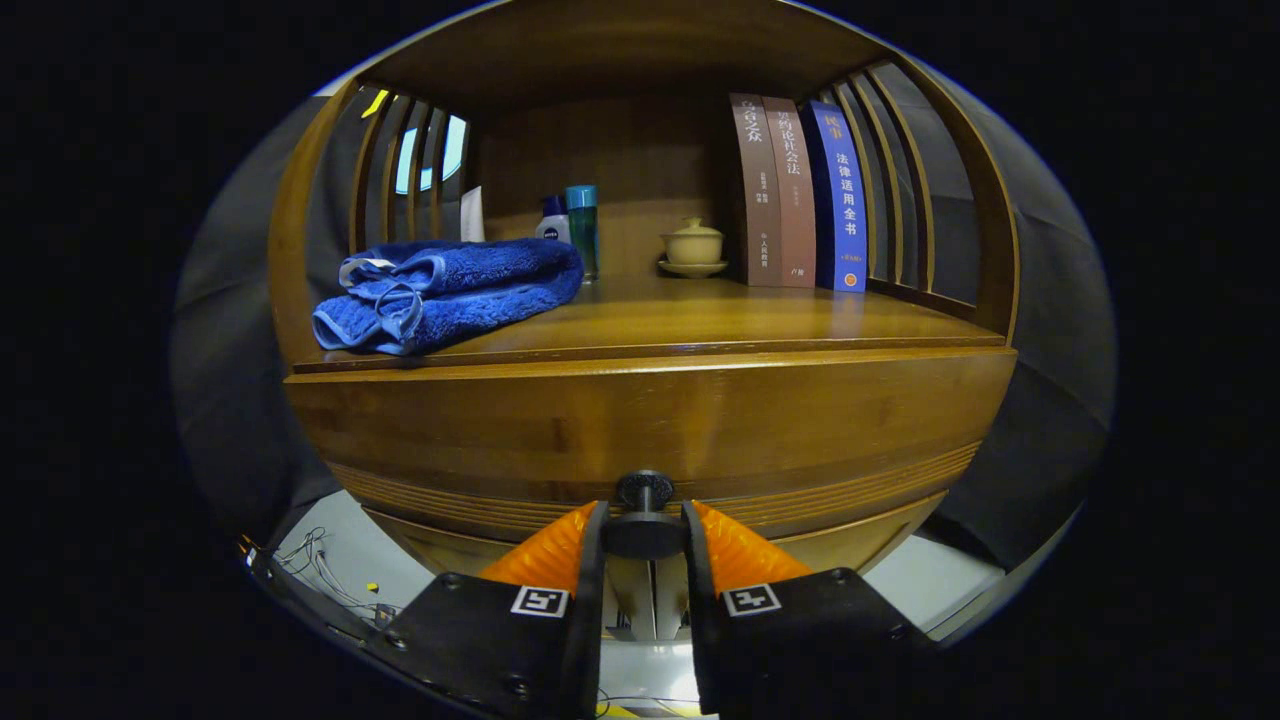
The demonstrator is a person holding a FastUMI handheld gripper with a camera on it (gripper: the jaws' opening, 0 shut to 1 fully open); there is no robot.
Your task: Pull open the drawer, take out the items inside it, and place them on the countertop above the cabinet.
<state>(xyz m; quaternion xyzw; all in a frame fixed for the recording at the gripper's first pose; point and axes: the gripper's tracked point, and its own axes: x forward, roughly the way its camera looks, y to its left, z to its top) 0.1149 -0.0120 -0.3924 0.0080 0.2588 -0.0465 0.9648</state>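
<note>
Closed tool (644,535), both fingers (545,550) pressed on the small round dark knob (644,515) of the brown wooden drawer (640,425). Knob right between the fingers, sticking out from the drawer front. Drawer front wide and shiny, just past the fingers; whether pulled out at all, cannot tell. Nothing inside to see from here.

Above the drawer, the flat brown wooden counter (720,320). On its near left side, a folded fluffy blue towel (450,293). Farther back, behind the towel, a small white and blue bottle (551,222) and a tall teal bottle (582,230), side by side. Right of those, a little cream lidded cup on a saucer (693,247). At the far right, three upright books (797,195), two brown and one blue, standing close together.
</note>
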